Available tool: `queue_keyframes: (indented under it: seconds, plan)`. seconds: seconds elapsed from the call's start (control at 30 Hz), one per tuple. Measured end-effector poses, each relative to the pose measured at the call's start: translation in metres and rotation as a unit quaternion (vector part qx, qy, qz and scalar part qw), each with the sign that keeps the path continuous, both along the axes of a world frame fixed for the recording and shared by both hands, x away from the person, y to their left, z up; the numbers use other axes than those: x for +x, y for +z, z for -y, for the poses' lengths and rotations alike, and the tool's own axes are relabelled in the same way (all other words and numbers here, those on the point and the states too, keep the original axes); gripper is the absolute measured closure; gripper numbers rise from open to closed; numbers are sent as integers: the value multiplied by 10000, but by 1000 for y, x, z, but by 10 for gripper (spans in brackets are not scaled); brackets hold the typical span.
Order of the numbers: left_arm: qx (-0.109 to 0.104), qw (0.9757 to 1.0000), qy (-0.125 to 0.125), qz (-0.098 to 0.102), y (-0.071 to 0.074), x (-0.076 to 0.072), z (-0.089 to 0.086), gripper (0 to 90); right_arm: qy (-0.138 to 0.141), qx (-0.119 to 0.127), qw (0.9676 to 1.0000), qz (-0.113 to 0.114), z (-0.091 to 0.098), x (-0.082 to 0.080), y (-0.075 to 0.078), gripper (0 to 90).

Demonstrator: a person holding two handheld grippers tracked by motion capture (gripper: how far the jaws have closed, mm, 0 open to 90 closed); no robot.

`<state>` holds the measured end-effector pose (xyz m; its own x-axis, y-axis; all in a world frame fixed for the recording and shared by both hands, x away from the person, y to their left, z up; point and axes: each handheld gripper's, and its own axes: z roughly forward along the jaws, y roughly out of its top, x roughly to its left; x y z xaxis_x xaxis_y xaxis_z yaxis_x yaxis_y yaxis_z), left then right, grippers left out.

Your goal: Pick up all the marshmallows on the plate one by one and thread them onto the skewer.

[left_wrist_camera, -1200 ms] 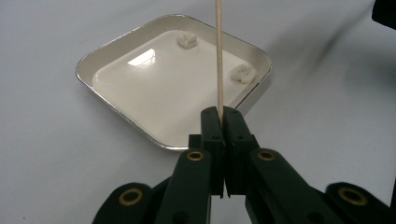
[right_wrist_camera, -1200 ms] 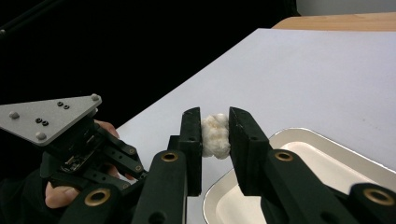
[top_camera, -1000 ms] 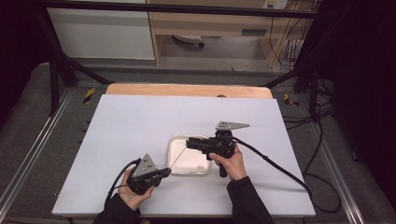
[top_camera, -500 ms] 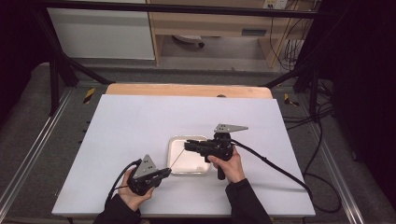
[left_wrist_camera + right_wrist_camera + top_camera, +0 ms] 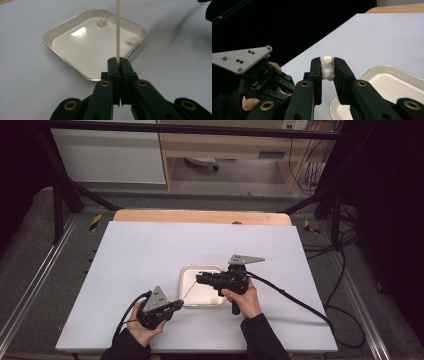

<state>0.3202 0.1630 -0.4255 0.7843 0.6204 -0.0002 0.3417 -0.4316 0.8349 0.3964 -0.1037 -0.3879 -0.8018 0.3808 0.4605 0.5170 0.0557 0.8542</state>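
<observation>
1. The left gripper point(image 5: 117, 63) has its fingers pressed together on the lower end of a thin wooden skewer point(image 5: 118, 30).
2. In the left gripper view the skewer's long axis runs straight away from the fingers, out over the white tray point(image 5: 62, 27). In the high view it slants up and to the right from the left gripper point(image 5: 167, 307), its far end pointing toward the right gripper point(image 5: 200, 279) above the tray point(image 5: 190, 287).
3. The right gripper point(image 5: 327, 68) pinches a small white marshmallow point(image 5: 328, 67) between its fingers, which point toward the left hand.
4. The marshmallow sits above the tray's near rim point(image 5: 372, 71).
5. Two more white pieces point(image 5: 102, 22) lie in the tray, one at the far edge and one point(image 5: 131, 40) by the right edge.
6. The tray rests on the white table point(image 5: 150, 250).
</observation>
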Motion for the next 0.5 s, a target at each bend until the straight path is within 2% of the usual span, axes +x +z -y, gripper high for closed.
queue_keyframes:
  seconds: [0.5]
  plan:
    - [-16,10000,-15,13,0,-1,1,887,3,-55,10000,31,-2,-3,-3,788]
